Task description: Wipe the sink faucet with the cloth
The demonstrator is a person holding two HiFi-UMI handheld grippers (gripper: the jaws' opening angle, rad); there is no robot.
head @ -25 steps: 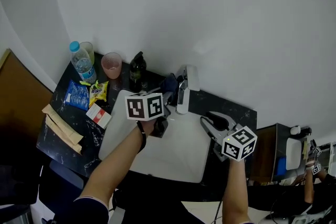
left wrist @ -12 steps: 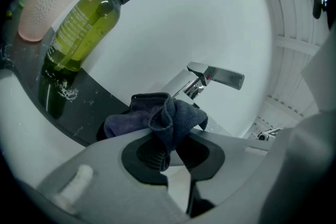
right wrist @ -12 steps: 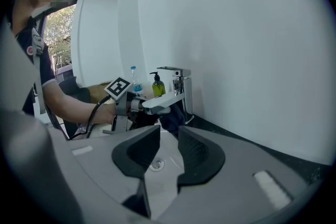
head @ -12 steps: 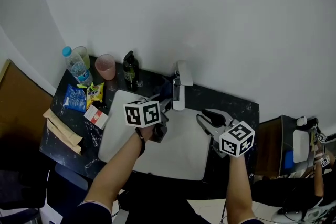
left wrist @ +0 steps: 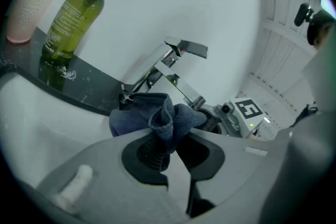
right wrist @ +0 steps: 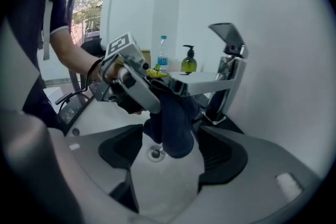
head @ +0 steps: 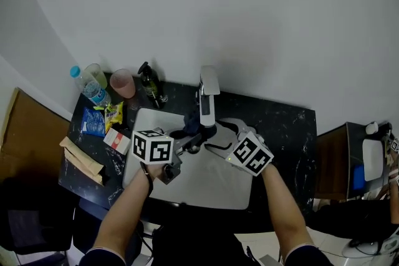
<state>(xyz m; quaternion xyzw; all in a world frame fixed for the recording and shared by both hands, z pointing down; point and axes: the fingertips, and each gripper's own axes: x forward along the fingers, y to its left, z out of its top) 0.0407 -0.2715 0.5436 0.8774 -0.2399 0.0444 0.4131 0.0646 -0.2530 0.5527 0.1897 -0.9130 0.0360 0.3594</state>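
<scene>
- Head view: my left gripper (head: 187,144) reaches over the white basin sink (head: 206,182) set in the black stone desk (head: 280,128). It carries the dark blue cloth (head: 191,126) up to the chrome faucet (head: 207,93). My right gripper (head: 217,137) waits just beside it.
- Left gripper view: the fingers are pinched nearly together on a fold of cloth. The bunch lies straight ahead, against the spout, whose long axis runs toward me.
- Right gripper view: the fingers have just been opening and stand wide. The cloth hangs between them untouched, so the left hand is the one placed to wipe.
</scene>
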